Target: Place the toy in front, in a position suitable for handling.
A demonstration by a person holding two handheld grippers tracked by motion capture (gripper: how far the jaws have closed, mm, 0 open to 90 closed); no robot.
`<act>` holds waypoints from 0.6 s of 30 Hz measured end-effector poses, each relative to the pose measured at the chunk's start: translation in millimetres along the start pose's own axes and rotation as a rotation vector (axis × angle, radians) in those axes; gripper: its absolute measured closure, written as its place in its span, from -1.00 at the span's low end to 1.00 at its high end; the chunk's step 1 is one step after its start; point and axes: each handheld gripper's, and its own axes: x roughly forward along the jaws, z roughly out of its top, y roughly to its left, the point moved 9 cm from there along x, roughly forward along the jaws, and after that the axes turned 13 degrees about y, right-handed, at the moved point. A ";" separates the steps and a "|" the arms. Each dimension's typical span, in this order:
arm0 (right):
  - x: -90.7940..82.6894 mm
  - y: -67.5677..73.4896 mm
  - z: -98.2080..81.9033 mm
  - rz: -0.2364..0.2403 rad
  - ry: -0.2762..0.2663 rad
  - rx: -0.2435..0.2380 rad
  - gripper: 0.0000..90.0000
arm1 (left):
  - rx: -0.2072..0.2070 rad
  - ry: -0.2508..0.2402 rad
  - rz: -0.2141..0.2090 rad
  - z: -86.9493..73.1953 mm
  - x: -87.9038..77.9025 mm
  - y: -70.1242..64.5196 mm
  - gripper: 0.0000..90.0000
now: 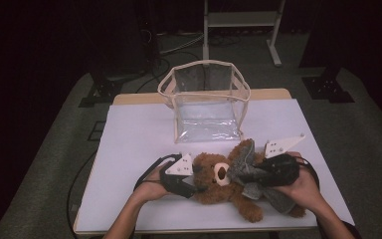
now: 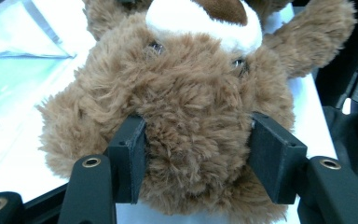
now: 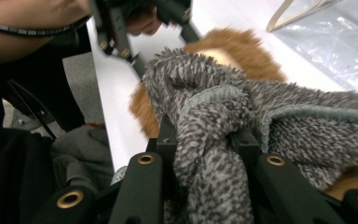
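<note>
A brown teddy bear (image 1: 219, 181) lies on its back near the front edge of the white table (image 1: 139, 134). My left gripper (image 1: 195, 180) is shut on the bear's head (image 2: 191, 116), its black pads (image 2: 130, 156) pressing into the fur on both sides. A grey fuzzy garment (image 1: 251, 172) is draped over the bear's body and arm. My right gripper (image 1: 246, 175) is shut on a bunched fold of that grey garment (image 3: 214, 135), which fills the space between its jaws.
A clear plastic bag with beige trim (image 1: 206, 102) stands open at the back middle of the table. Behind the table is a white metal frame (image 1: 241, 22). Cables trail from both grippers over the table's front part.
</note>
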 end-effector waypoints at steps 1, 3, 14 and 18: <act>1.9 2.2 -2.3 -0.010 0.005 -0.006 0.57 | -0.002 0.000 0.005 -0.1 -0.2 1.2 -0.07; 7.0 2.0 -5.3 -0.025 0.020 -0.007 0.57 | -0.007 -0.002 0.008 -0.5 -0.5 2.5 -0.08; 18.4 -44.6 13.4 -0.097 -0.004 0.032 0.58 | -0.022 -0.015 0.064 -1.9 -12.9 14.0 -0.11; 19.2 -49.1 21.7 -0.082 -0.001 0.036 0.58 | -0.020 -0.008 0.081 -1.5 -6.1 14.3 -0.04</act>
